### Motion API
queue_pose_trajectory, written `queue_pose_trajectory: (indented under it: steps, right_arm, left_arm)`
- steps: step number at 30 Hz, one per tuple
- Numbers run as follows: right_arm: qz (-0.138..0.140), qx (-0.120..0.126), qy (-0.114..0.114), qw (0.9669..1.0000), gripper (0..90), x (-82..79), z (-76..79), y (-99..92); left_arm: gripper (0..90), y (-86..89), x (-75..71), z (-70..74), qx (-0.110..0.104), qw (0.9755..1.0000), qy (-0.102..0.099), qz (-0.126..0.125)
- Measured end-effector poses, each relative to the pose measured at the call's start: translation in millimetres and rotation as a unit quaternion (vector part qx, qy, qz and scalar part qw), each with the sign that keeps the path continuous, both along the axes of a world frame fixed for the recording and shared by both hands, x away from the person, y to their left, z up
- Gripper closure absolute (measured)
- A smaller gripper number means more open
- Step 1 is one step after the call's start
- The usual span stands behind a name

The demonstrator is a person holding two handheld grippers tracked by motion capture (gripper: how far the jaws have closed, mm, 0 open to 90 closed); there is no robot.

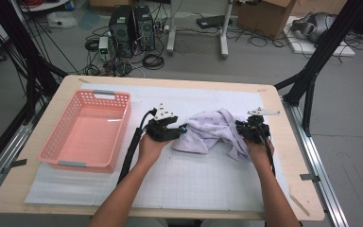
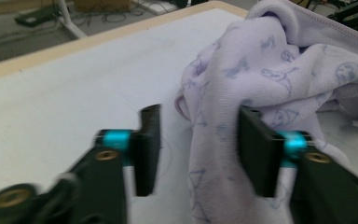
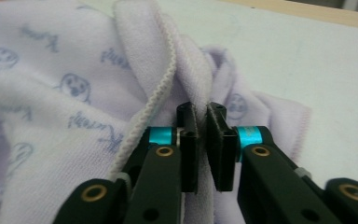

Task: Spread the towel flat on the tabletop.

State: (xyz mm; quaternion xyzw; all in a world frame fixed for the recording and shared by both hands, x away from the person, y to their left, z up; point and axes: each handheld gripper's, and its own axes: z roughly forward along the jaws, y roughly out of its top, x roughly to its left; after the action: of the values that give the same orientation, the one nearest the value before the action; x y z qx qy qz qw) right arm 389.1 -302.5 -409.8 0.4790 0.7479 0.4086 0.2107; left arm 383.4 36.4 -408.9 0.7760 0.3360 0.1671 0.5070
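Standing by the table, I see a crumpled pale lilac cloth (image 1: pixel 212 130) printed with small animal figures lying a little to the 3 o'clock side of the middle of the white gridded mat (image 1: pixel 194 184). The person's two hands come in from 6 o'clock, one at each end of the cloth.

The left gripper (image 1: pixel 178 131) sits at the cloth's 9 o'clock end. In the left gripper view its jaws stand apart, released: a fold of the cloth (image 2: pixel 270 84) hangs between them and lies against the jaw at 3 o'clock, while the jaw at 9 o'clock is clear of it with bare mat showing in the gap. Nothing is pinched there.

The right gripper (image 1: pixel 246 130) is at the cloth's 3 o'clock end, where the fabric bunches and trails toward 5 o'clock. In the right gripper view its jaws are clenched on a thin ridge of the cloth (image 3: pixel 74 84), the hemmed edge running up toward 12 o'clock just beside them. The fabric rises in a fold right at the pinch, so this end looks lifted a little off the mat, though I cannot tell how far.

A pink plastic basket (image 1: pixel 71 142) stands at 9 o'clock on the table, well apart from the cloth, its long side running from 12 toward 6. The wooden table (image 1: pixel 283 142) rim shows beyond the mat at 3 o'clock.
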Motion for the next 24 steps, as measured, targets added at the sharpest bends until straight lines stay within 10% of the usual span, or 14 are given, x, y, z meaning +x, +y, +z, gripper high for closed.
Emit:
queue_pose_trajectory:
  steps: [5, 12, 18, 21, 24]
  right_arm:
    - [-0.016, 0.008, -0.038, 0.9991, 67.3, -15.8, 13.9, -9.4]
    - [0.047, 0.014, -0.068, 0.9965, 66.2, -68.4, 28.0, -13.6]
    - [0.136, 0.047, -0.027, 0.9892, 71.8, -105.2, 14.3, -2.3]
    - [0.166, 0.025, 0.004, 0.9858, 68.4, -108.7, 0.1, 11.2]
    - [0.138, -0.039, -0.002, 0.9896, 62.4, -98.5, -10.3, 23.3]
  left_arm:
    - [40.1, 7.1, -17.3, -2.4, -0.007, 0.9998, -0.007, -0.020]
    - [42.6, 0.1, -29.6, -20.7, 0.033, 0.9965, 0.037, -0.067]
    - [36.5, -15.5, -29.8, -33.3, 0.047, 0.9942, 0.056, -0.078]
    - [36.3, -24.1, -29.3, -37.5, 0.069, 0.9938, 0.047, -0.074]
    - [46.2, -35.4, -33.6, -38.7, 0.120, 0.9908, 0.010, -0.061]
